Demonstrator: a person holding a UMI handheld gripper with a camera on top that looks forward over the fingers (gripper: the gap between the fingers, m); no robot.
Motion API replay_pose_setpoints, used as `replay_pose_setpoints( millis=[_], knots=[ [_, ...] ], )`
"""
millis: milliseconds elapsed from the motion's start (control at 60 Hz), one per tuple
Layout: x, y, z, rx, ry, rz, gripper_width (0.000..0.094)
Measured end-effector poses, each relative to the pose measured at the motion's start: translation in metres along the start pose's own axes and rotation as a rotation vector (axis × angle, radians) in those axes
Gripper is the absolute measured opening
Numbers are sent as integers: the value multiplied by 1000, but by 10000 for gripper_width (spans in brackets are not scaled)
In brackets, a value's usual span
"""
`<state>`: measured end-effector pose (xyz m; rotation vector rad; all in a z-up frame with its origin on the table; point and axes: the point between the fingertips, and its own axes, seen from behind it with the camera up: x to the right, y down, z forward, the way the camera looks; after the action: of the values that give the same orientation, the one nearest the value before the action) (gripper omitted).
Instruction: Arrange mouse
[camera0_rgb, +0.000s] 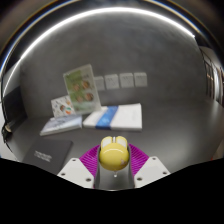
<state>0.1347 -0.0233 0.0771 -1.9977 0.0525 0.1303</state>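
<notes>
A small yellow mouse with a rounded back sits between my gripper's two fingers. The purple pads stand close against both its sides, and it appears lifted above the grey table. My gripper is shut on the mouse. The mouse's underside is hidden.
A black mouse mat or notebook lies just ahead to the left. A white and blue book and a flat booklet lie beyond the fingers. Printed cards and small papers stand against the far wall.
</notes>
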Motion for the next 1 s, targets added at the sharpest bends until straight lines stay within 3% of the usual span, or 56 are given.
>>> replay_pose_setpoints(
  millis=[100, 183, 317, 533, 667, 750, 900, 933, 967, 1000],
  knots=[
    [-91, -56, -22, 110, -51, -23, 396],
    [-197, -73, -27, 166, -113, -56, 394],
    [-331, -22, -1, 108, -169, -183, 392],
    [-347, 86, 48, -61, -40, -149, 392],
    [-335, 114, 54, -138, -1, -165, 397],
    [-335, 113, 55, -121, -3, -165, 398],
    [-335, 113, 58, -137, 2, -176, 524],
    [-333, 113, 58, -146, 1, -164, 623],
    [-330, 115, 57, -165, -1, -150, 646],
    [-329, 116, 54, -187, -14, -127, 815]
  ],
)
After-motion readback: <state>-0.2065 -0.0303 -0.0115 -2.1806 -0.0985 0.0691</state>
